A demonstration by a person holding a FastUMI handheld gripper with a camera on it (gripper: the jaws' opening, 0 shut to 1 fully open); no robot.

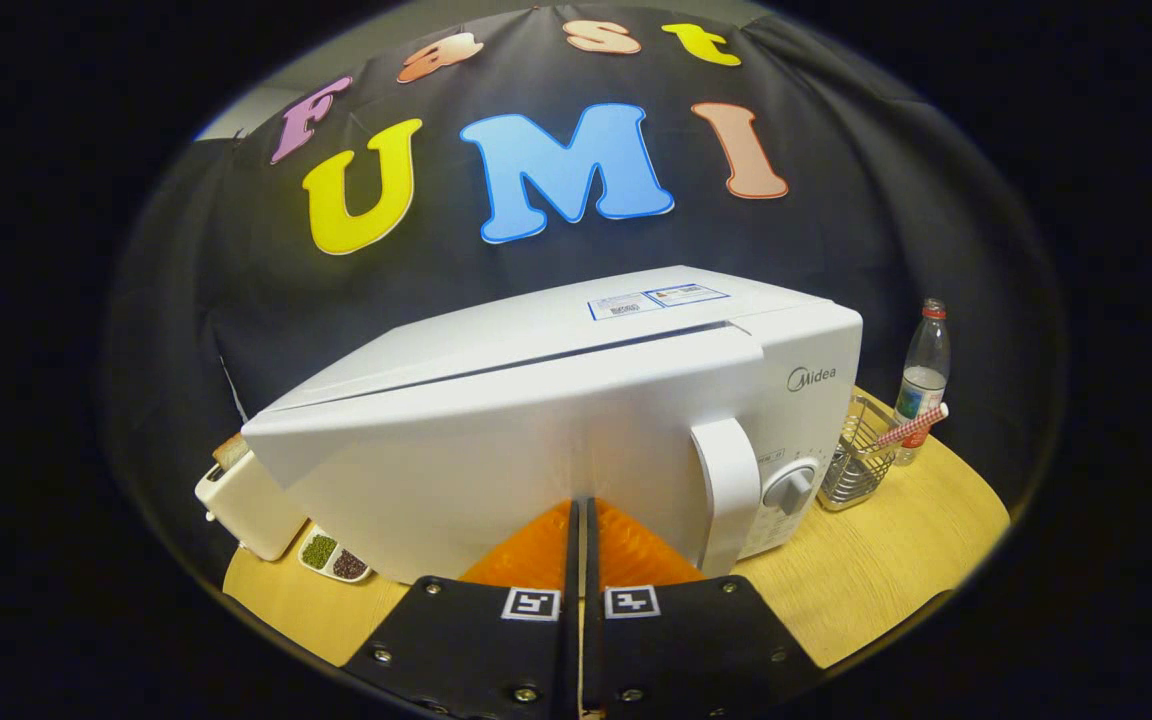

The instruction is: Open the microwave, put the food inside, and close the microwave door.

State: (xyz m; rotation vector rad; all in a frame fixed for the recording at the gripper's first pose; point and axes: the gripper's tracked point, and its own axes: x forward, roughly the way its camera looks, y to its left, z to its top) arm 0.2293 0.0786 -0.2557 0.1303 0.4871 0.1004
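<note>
**Closed fingers meet the microwave door**

The gripper [582, 505] points straight at the white microwave [576, 420] standing on a pale wooden worktop [886, 570]. Its two fingers [536, 550] are drawn together, only a thin slit showing between them, and nothing is held in that slit. Their tips sit right at the front face of the microwave door [496, 470], low and near its middle; they appear to touch the panel, though the contact point itself is too foreshortened to be sure.

The door looks slightly ajar: a dark gap runs along its top edge where it meets the cabinet. The door's upright handle [726, 490] stands just beside the fingers on one side, and beyond it the control panel carries a round grey dial [789, 488]. A printed label [656, 298] lies on the microwave's top.

On the dial side, a wire basket [856, 465] rests on the worktop close to the microwave, holding a red-and-white checked item [911, 428] that pokes over its rim. A clear plastic bottle with a red cap [924, 375] stands upright just behind the basket.

On the other side, a cream toaster [246, 500] sits next to the microwave's corner with a slice of bread [230, 450] in its slot. In front of it lies a small divided white dish [334, 558], one compartment holding green grains, the next dark ones.
</note>
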